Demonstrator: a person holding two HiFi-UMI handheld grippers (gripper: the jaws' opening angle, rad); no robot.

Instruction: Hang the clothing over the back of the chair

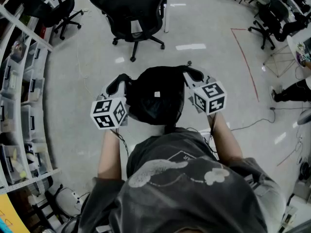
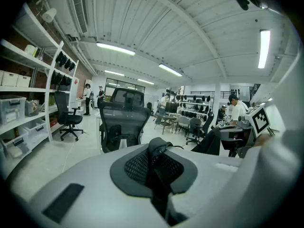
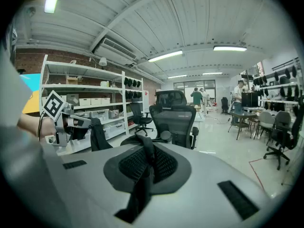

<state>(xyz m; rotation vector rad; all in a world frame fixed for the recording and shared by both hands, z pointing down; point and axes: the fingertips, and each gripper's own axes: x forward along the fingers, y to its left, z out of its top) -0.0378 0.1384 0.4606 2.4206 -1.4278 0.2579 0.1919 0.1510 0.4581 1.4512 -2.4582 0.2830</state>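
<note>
Left claw (image 2: 156,167) and right claw (image 3: 144,163) each pinch a fold of the black garment (image 1: 156,101), hanging between them above the floor (image 1: 204,67), well short of the office chair (image 1: 132,6); such small bites might slip and drop it

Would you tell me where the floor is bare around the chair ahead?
Bare floor lies between the clothing and the chair, and right of the chair up to the red tape line. Shelving on the left and office chairs at far right crowd the edges.

No legible txt. Yellow board (image 1: 8,213), bottom-left corner, maybe has writing, too blurry to read.
</note>
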